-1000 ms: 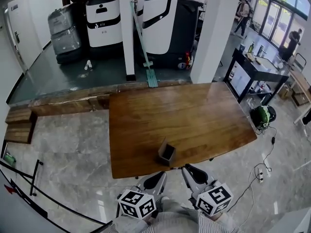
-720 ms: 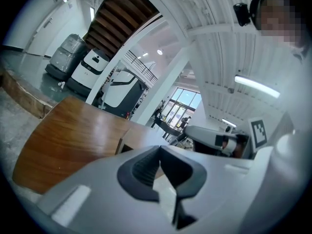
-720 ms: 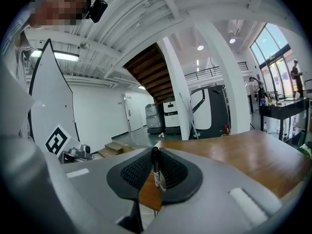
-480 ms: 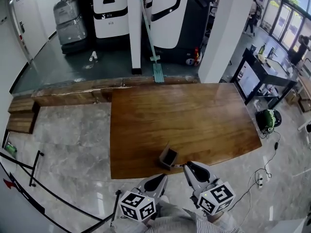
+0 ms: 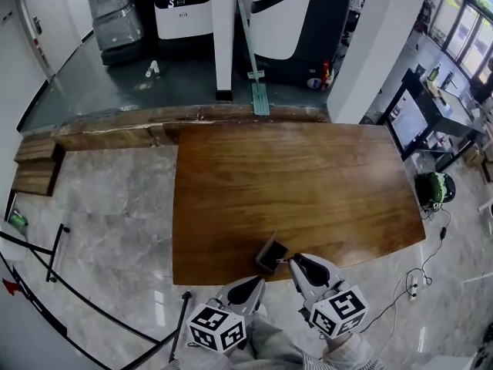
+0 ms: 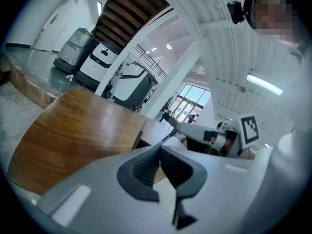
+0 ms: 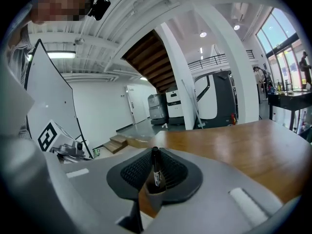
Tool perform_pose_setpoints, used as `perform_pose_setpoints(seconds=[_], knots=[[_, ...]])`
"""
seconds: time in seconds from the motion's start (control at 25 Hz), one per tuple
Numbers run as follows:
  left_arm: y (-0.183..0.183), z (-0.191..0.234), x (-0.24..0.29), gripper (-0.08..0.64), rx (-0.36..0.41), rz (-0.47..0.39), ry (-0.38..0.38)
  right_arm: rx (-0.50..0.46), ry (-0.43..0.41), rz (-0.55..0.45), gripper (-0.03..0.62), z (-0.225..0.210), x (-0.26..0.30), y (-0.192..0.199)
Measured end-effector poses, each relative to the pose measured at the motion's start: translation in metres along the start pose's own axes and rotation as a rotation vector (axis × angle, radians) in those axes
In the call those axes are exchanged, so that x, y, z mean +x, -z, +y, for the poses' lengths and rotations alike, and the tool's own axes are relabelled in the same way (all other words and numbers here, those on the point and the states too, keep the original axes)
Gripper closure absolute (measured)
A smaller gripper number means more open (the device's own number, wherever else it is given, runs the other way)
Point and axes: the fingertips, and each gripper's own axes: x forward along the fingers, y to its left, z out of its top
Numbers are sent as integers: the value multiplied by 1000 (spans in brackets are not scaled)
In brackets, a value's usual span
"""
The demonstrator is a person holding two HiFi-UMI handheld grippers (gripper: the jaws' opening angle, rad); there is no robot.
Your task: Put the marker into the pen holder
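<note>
The dark, square pen holder [image 5: 271,254] stands near the front edge of the brown wooden table [image 5: 308,183]. My right gripper [image 5: 296,262] is just right of it, shut on the black marker [image 7: 155,165], which stands upright between the ribbed pads. In the head view the marker's end [image 5: 284,262] pokes out toward the holder's rim. My left gripper [image 5: 253,284] hangs off the table's front edge, below the holder, shut with nothing in it. In the left gripper view the holder [image 6: 146,136] shows past the jaws, with the marker [image 6: 169,133] slanting toward it.
Grey marble floor [image 5: 108,230] surrounds the table. A white pillar [image 5: 223,37] and parked service robots [image 5: 185,6] stand beyond the far edge. A black desk [image 5: 420,122] with clutter is at the right, and a black barrier stand [image 5: 46,257] at the left.
The head view has shifted forward over the table. My right gripper has come closer to the pen holder with the marker. The left gripper stays low by the table's front edge.
</note>
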Motion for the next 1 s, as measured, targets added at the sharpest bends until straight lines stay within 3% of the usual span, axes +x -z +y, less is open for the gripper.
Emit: perform_pose_setpoints(seconds=[0.4,0.84,1.0], knots=[[9,24,14,554,-33,-6,-38,42,-19,75,551,-11,38,46],[11,27,32,554,-55,17,-35,21,-16,104,546,-15,55,57],[11,30,33,554,-59,17,-41,9,-27,119,505,-15,60,61]])
